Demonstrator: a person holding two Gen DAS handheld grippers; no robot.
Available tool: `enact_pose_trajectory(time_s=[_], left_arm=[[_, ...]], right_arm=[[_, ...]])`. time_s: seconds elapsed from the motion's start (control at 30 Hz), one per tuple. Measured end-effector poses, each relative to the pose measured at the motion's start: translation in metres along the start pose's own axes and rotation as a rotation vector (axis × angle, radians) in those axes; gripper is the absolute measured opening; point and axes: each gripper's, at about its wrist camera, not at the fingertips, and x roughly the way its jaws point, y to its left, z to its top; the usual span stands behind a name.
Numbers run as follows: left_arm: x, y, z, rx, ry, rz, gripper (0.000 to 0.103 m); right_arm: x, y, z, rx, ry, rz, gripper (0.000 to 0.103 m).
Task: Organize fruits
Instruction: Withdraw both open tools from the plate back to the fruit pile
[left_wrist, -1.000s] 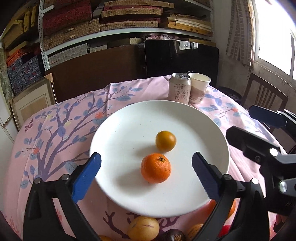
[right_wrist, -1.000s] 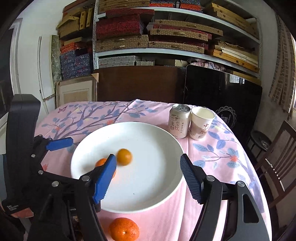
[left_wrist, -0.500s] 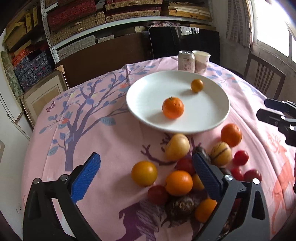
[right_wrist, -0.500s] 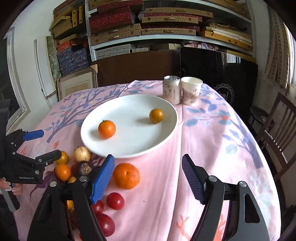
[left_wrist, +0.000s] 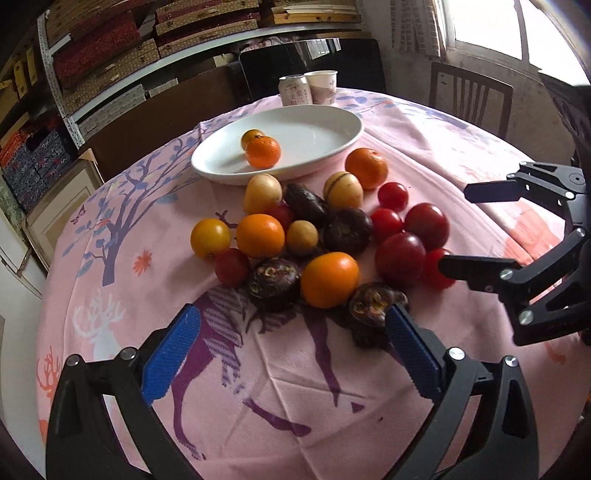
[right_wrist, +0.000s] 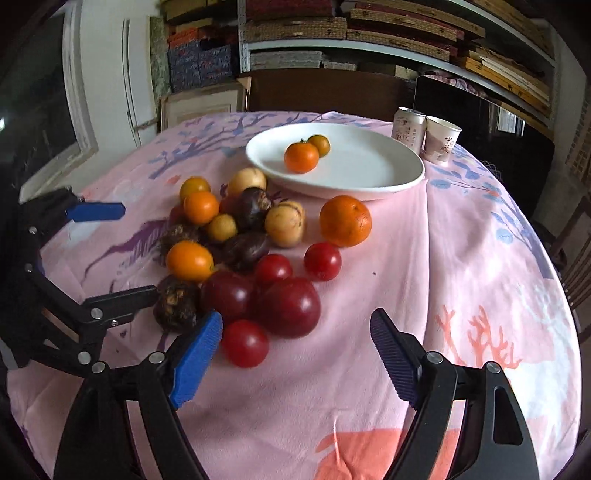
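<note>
A white plate (left_wrist: 317, 133) (right_wrist: 369, 166) at the far side of the pink tablecloth holds a mandarin (left_wrist: 263, 151) (right_wrist: 301, 157) and a smaller orange fruit (left_wrist: 252, 137) (right_wrist: 319, 144). In front of it lies a loose pile of fruit: oranges (left_wrist: 328, 278) (right_wrist: 345, 220), red tomatoes (left_wrist: 400, 256) (right_wrist: 290, 306), dark purple fruits (left_wrist: 373, 314) (right_wrist: 175, 302) and pale yellow ones (left_wrist: 263, 192) (right_wrist: 285, 223). My left gripper (left_wrist: 291, 354) (right_wrist: 110, 254) hovers open at the pile's near edge. My right gripper (right_wrist: 295, 354) (left_wrist: 476, 229) is opening with nothing between its pads, and a small tomato (right_wrist: 245, 343) lies just ahead of its left fingertip.
A drink can (left_wrist: 294, 89) (right_wrist: 408, 127) and a paper cup (left_wrist: 322, 85) (right_wrist: 441, 144) stand behind the plate. A wooden chair (left_wrist: 469, 99) is past the table's far right edge. Shelves of boxes line the back wall. Bare cloth lies right of the pile.
Both grippers have drawn back from over the plate to the near side of the table, bringing the fruit pile into view. The right jaws stand wider.
</note>
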Motion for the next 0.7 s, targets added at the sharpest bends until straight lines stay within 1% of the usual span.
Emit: enact_pose_trajectory(time_s=[0.07,0.1,0.13,0.17,0.2,0.23,0.3,0.37,0.43,0.47,0.53,0.57,0.6,0.63,0.67,0.7], left_arm=[[0.001,-0.009,-0.006,0.022,0.006,-0.009,0.098],[0.005,-0.013,-0.009,0.040,0.018,0.000,0.098],[0.009,-0.017,-0.010,0.059,0.028,0.009,0.098],[0.015,-0.023,-0.011,0.080,0.036,0.022,0.099],[0.017,-0.026,-0.012,0.085,0.031,0.032,0.099],[0.016,-0.027,-0.010,0.087,0.026,0.032,0.099],[0.017,-0.028,-0.011,0.089,0.026,0.028,0.099],[0.018,-0.025,-0.011,0.076,0.033,0.014,0.099],[0.023,-0.017,-0.010,0.038,0.053,-0.035,0.099],[0.025,-0.011,-0.009,0.010,0.066,-0.069,0.099],[0.034,0.002,-0.010,-0.081,0.104,-0.148,0.099],[0.034,0.004,-0.010,-0.114,0.102,-0.161,0.099],[0.035,-0.001,-0.010,-0.095,0.107,-0.135,0.099],[0.032,-0.004,-0.010,-0.086,0.094,-0.110,0.099],[0.032,-0.005,-0.010,-0.091,0.097,-0.105,0.099],[0.032,-0.005,-0.011,-0.105,0.098,-0.105,0.099]], right_arm=[[-0.004,0.014,-0.003,-0.056,0.003,-0.022,0.082],[-0.003,0.019,-0.004,-0.073,0.003,-0.056,0.080],[0.000,0.021,-0.004,-0.086,0.018,-0.088,0.080],[0.004,0.023,-0.004,-0.092,0.042,-0.102,0.078],[0.009,0.022,-0.003,-0.094,0.061,-0.092,0.074],[0.012,0.023,-0.004,-0.096,0.079,-0.071,0.067],[0.012,0.025,-0.003,-0.097,0.078,-0.056,0.063],[0.013,0.022,-0.003,-0.086,0.082,-0.041,0.063],[0.016,0.014,-0.003,-0.048,0.093,0.002,0.064],[0.019,0.007,-0.002,-0.016,0.104,0.023,0.070],[0.026,-0.008,-0.001,0.064,0.128,0.063,0.081],[0.027,-0.011,0.000,0.083,0.127,0.081,0.082],[0.027,-0.009,-0.001,0.072,0.126,0.069,0.082],[0.026,-0.004,0.000,0.052,0.120,0.048,0.080],[0.023,0.000,0.000,0.030,0.104,0.038,0.070],[0.019,0.007,0.000,-0.003,0.084,0.036,0.063]])
